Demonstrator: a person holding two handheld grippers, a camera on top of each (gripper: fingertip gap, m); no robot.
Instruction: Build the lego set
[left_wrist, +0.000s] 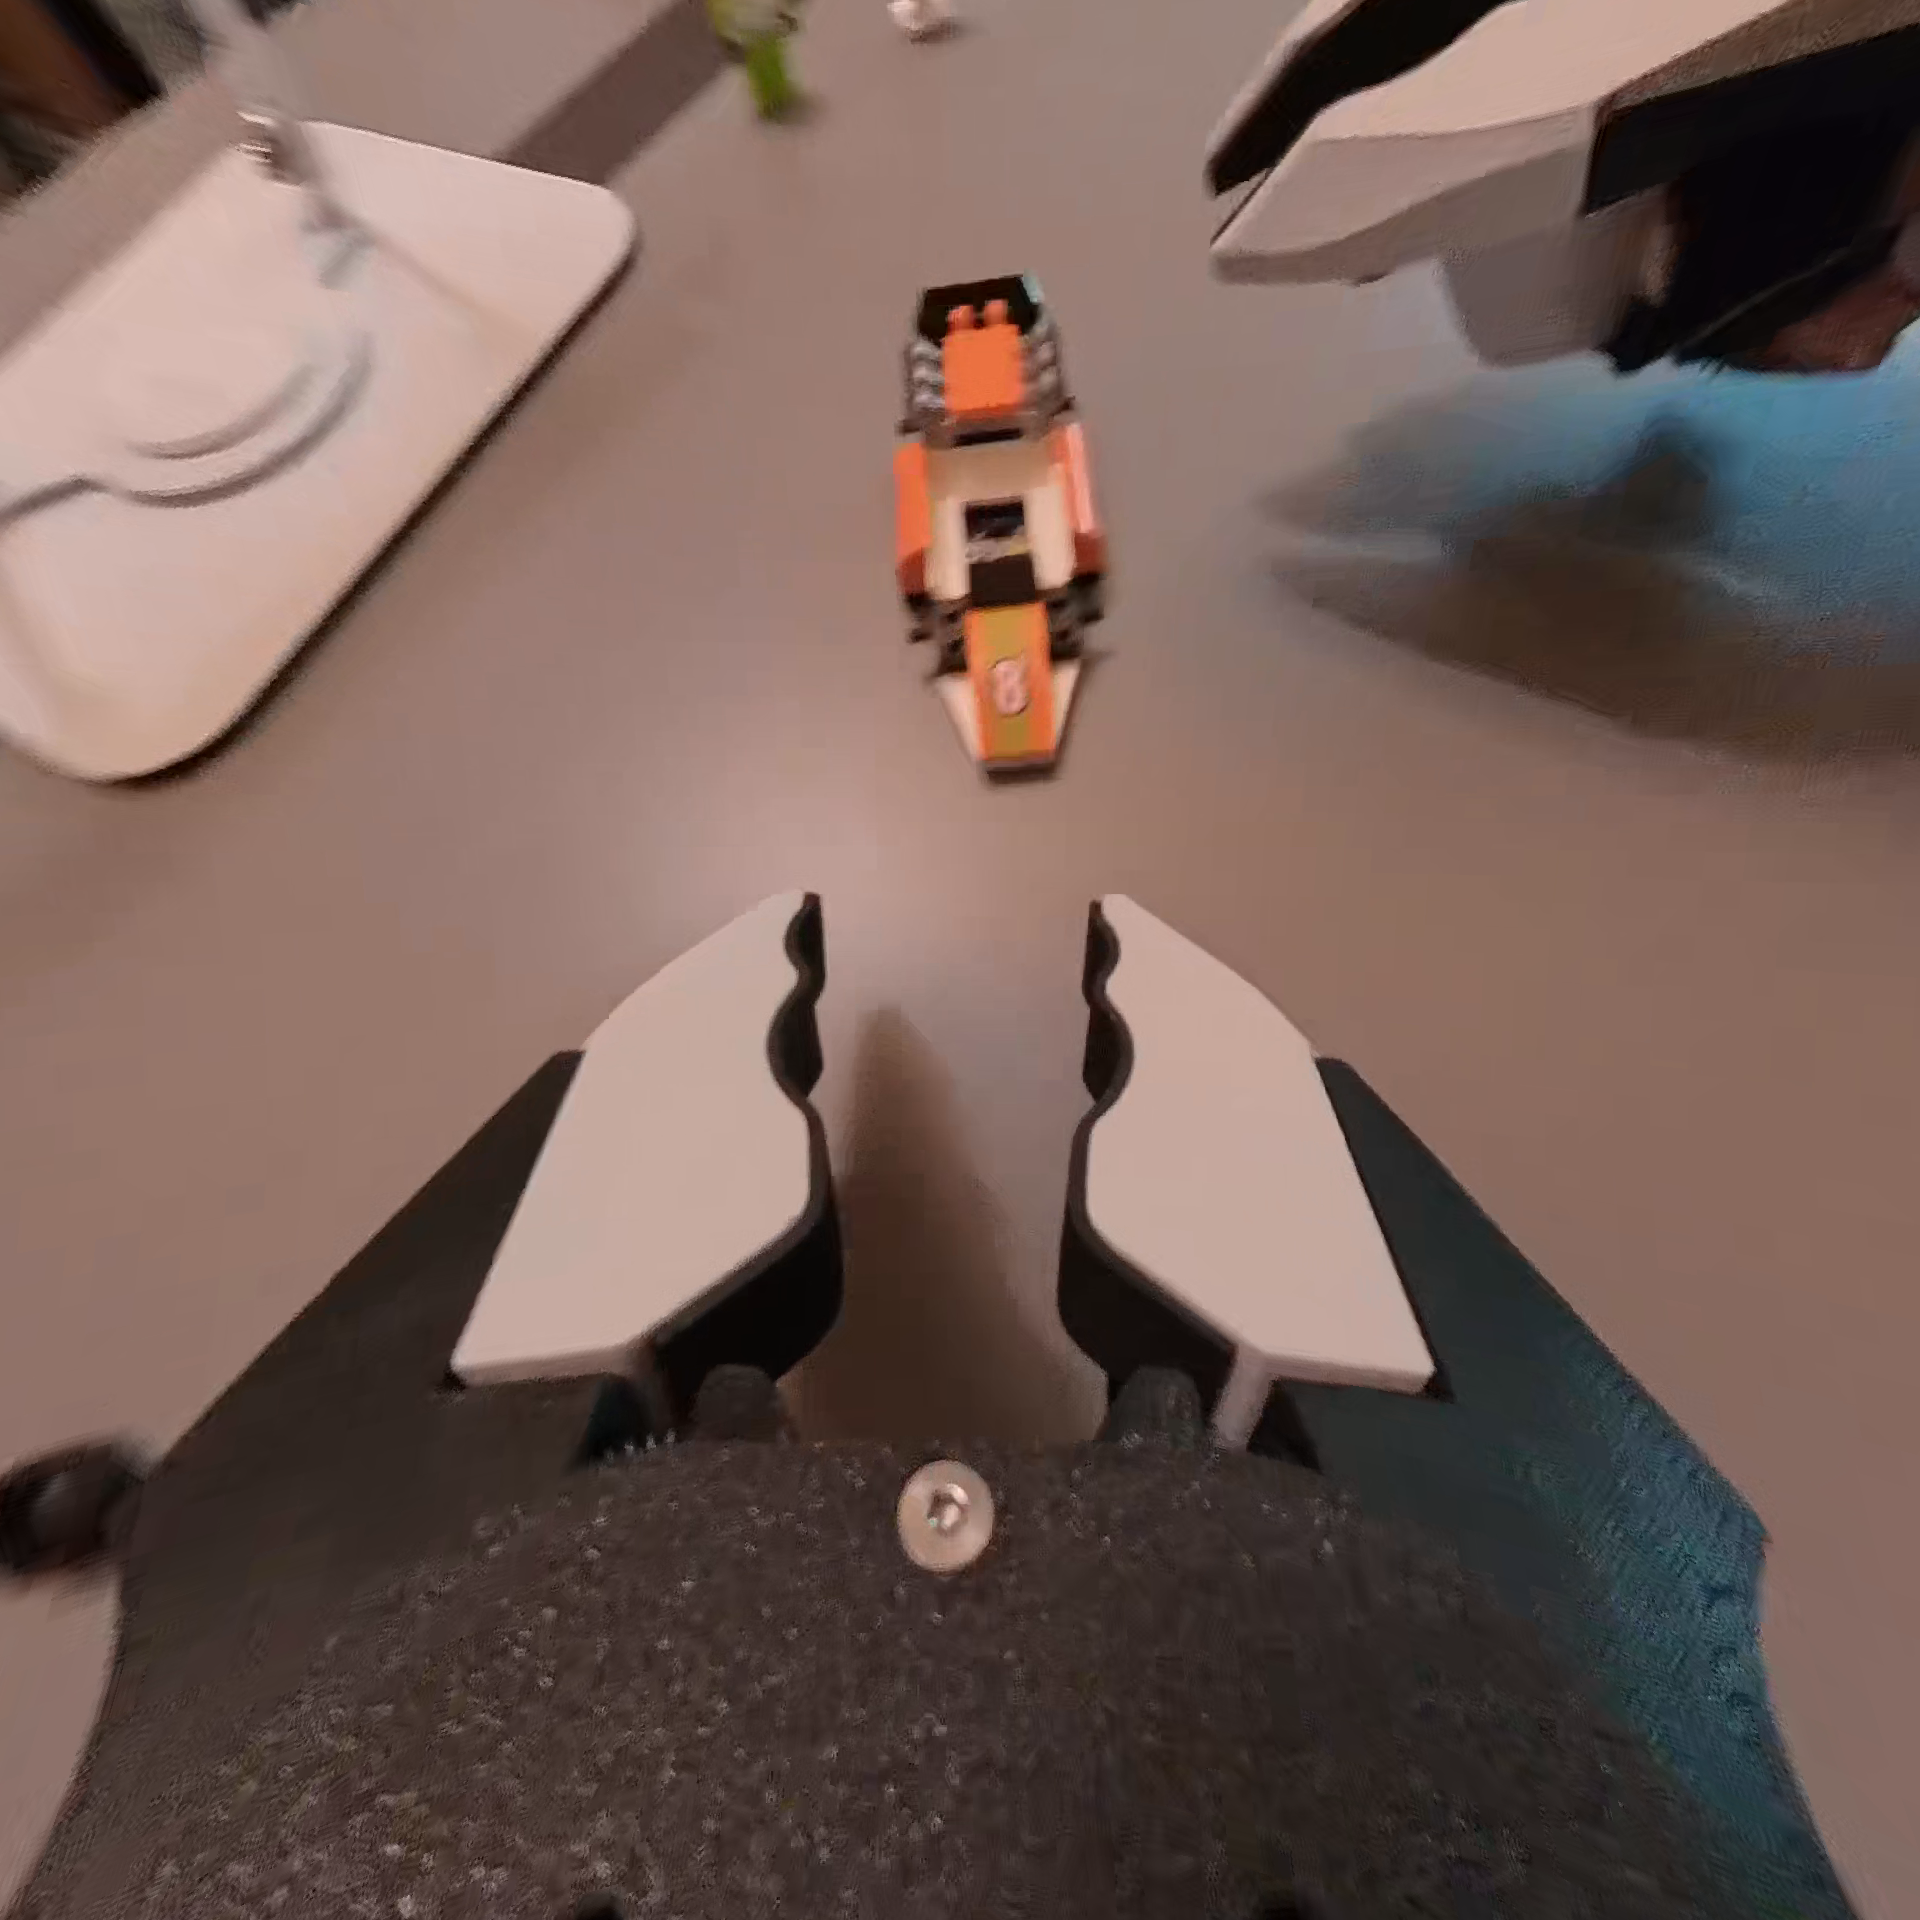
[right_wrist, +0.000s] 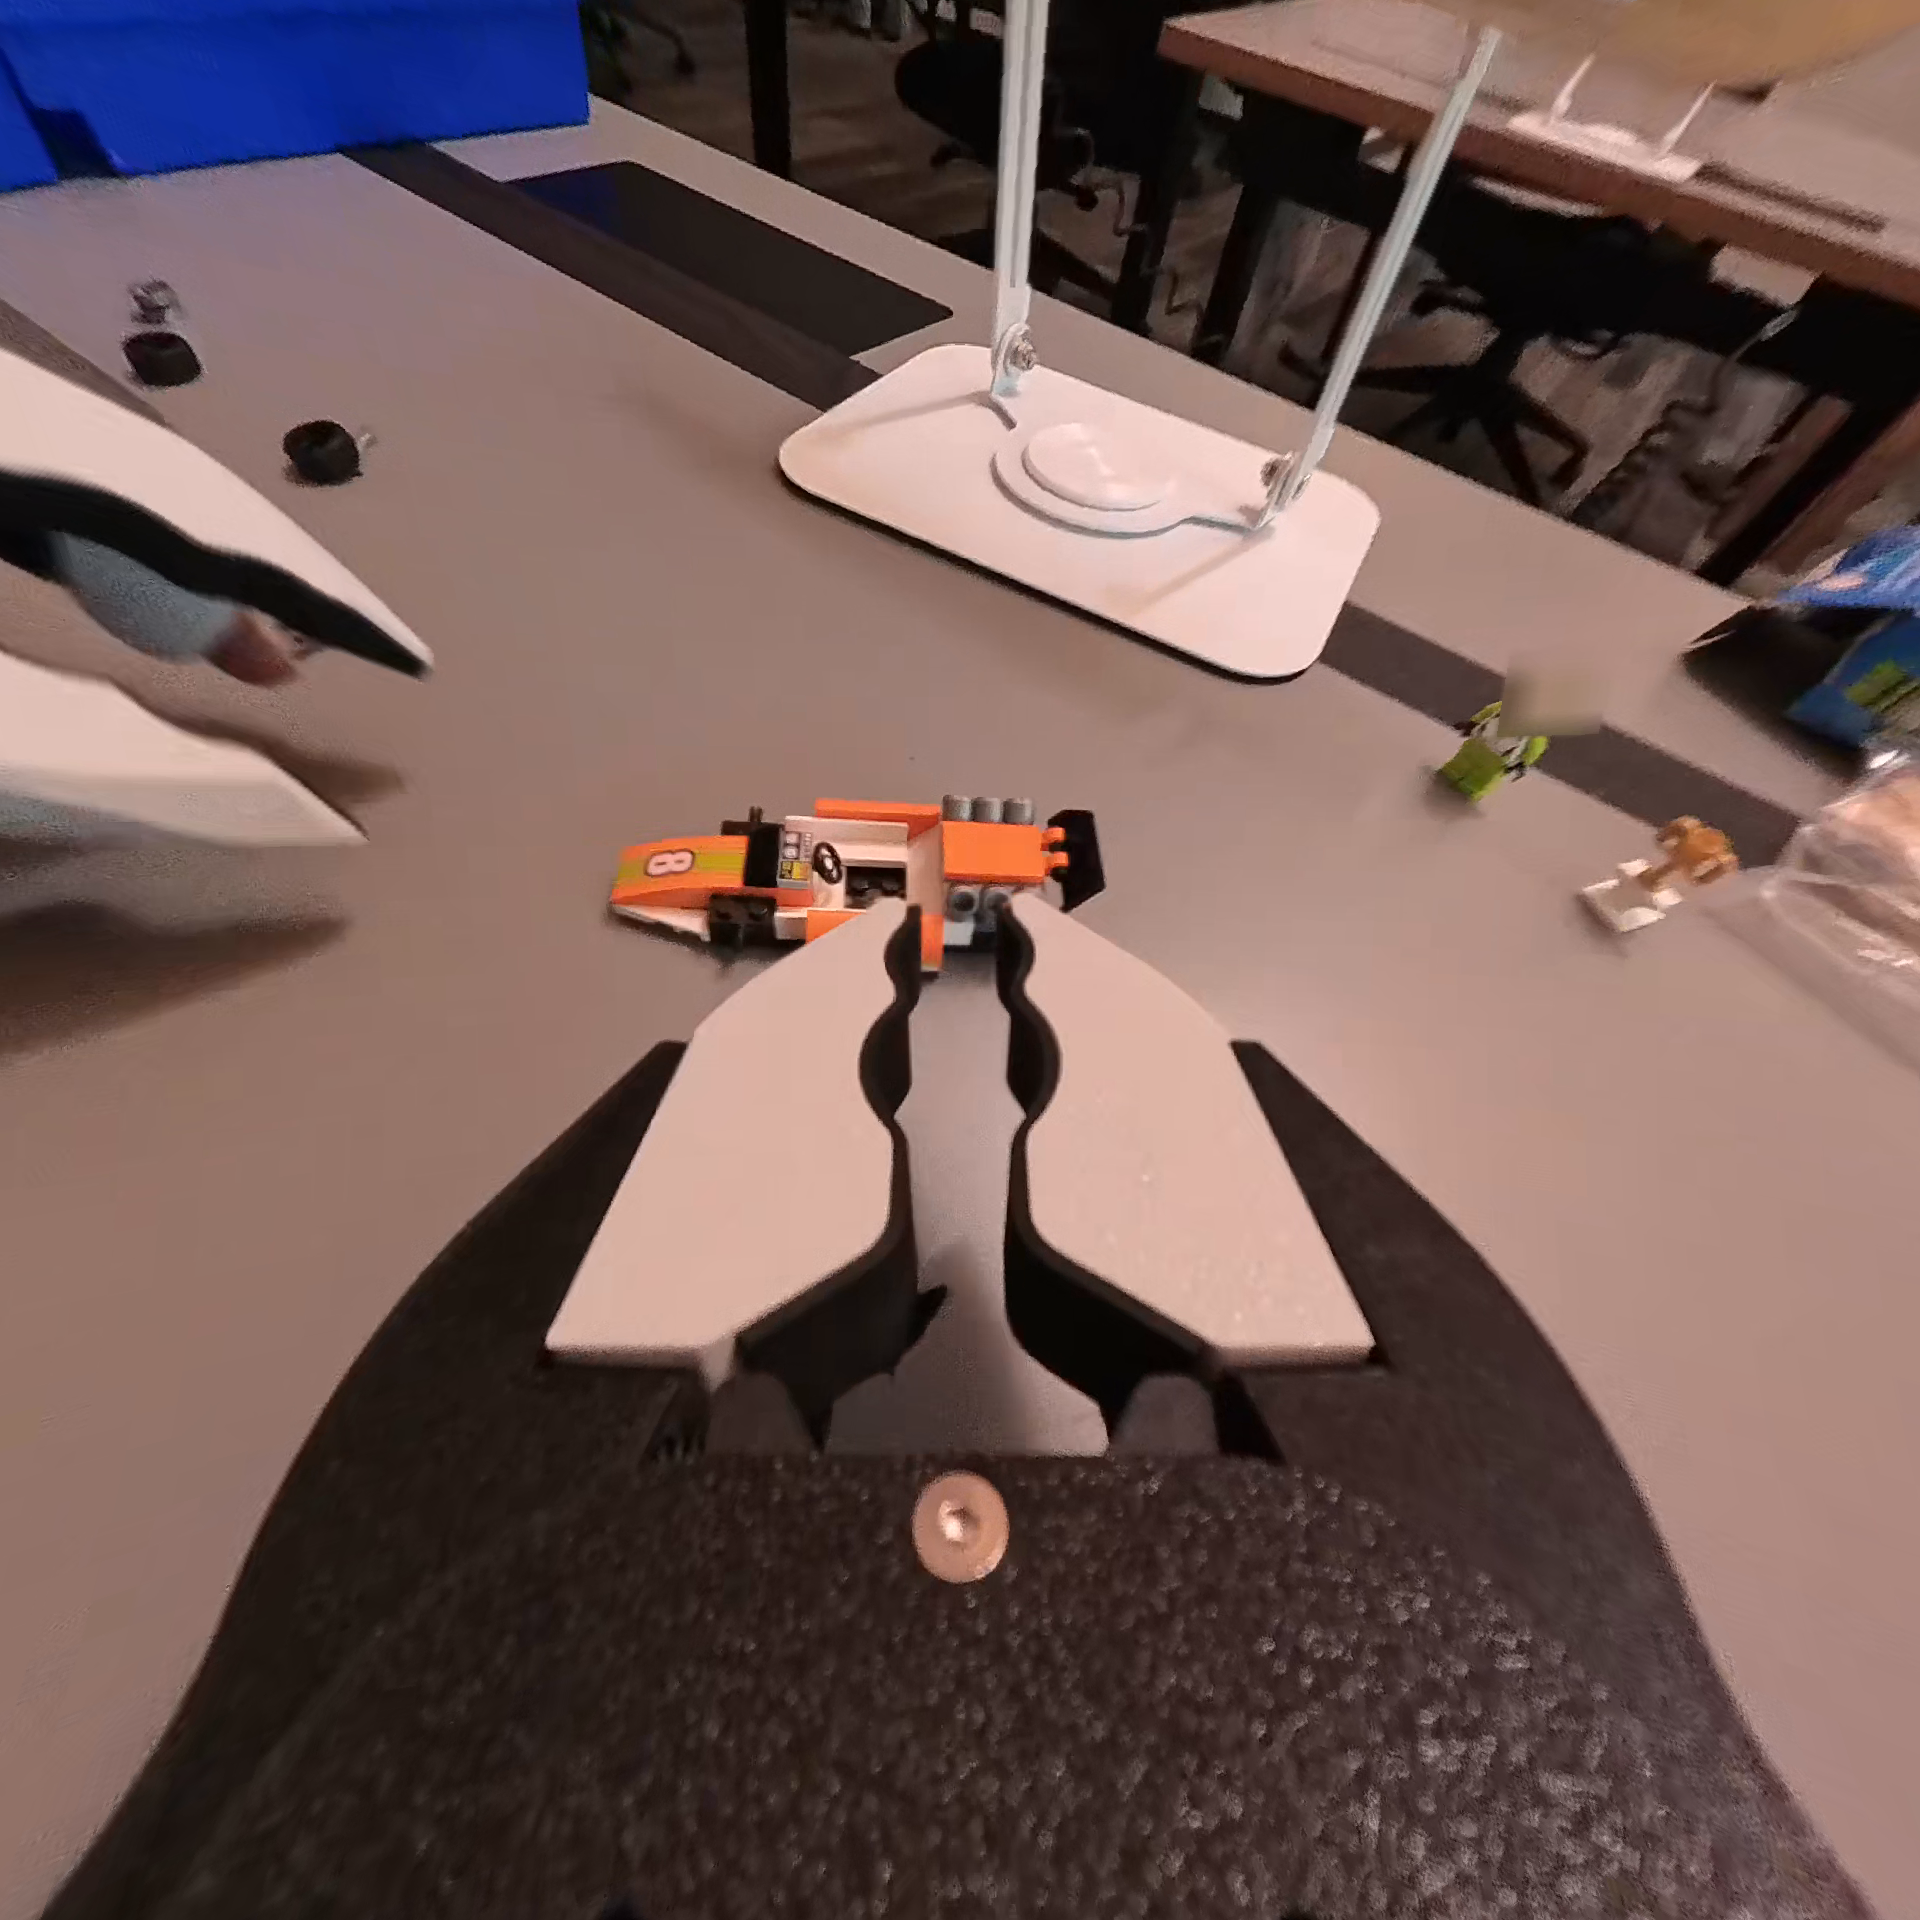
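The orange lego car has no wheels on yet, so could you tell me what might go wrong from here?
1. The car lies loose on the table; the right tongs, open at its rear, might push it rather than grip.
2. The black wheels lie far off and could roll if nudged.

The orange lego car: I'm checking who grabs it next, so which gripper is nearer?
Right. The right gripper has its fingertips at the orange lego car's rear side; the left gripper sits back from its nose, with bare table between.
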